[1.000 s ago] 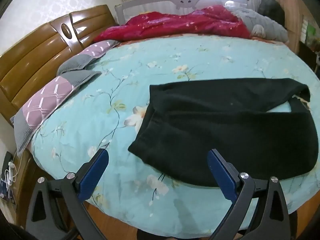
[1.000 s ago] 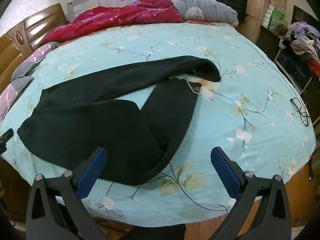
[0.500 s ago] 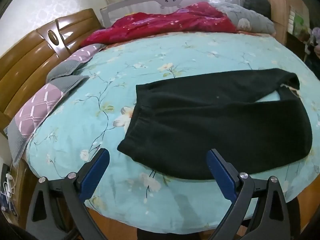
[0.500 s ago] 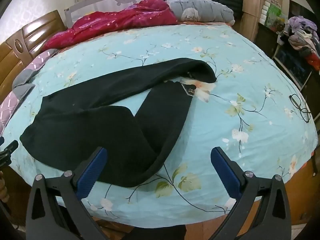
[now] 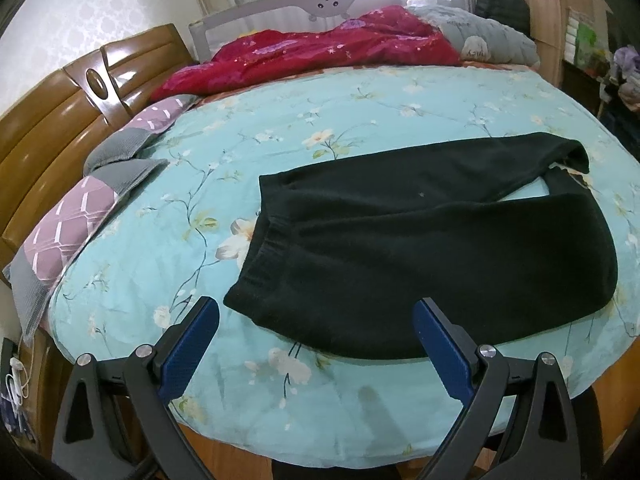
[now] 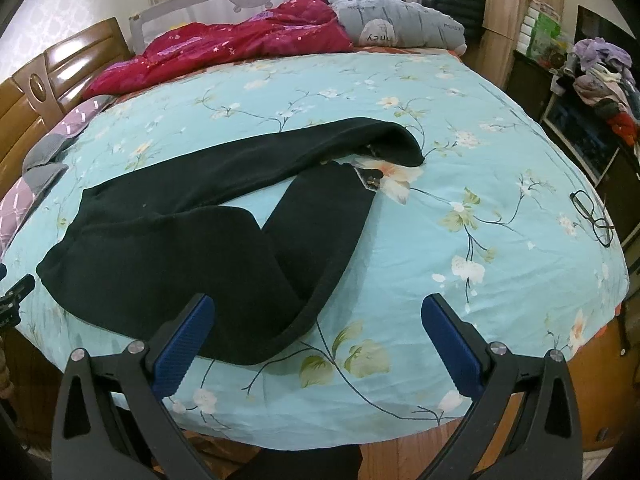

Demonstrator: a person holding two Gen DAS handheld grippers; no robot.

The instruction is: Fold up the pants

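Black pants lie spread on a turquoise floral bed cover, waistband at the left, both legs running right with a gap between them. They also show in the right wrist view, the near leg bent and the cuffs near the bed's middle. My left gripper is open and empty, held back from the bed's near edge, in front of the waistband corner. My right gripper is open and empty, in front of the near leg's curved edge.
A red quilt and a grey pillow lie at the far side. Purple-grey pillows lie by the wooden headboard at the left. Eyeglasses lie on the bed's right edge. A cluttered shelf stands at the right.
Both grippers have pulled back and risen a little, so more of the bed shows. The pants lie as before. Both grippers stay open.
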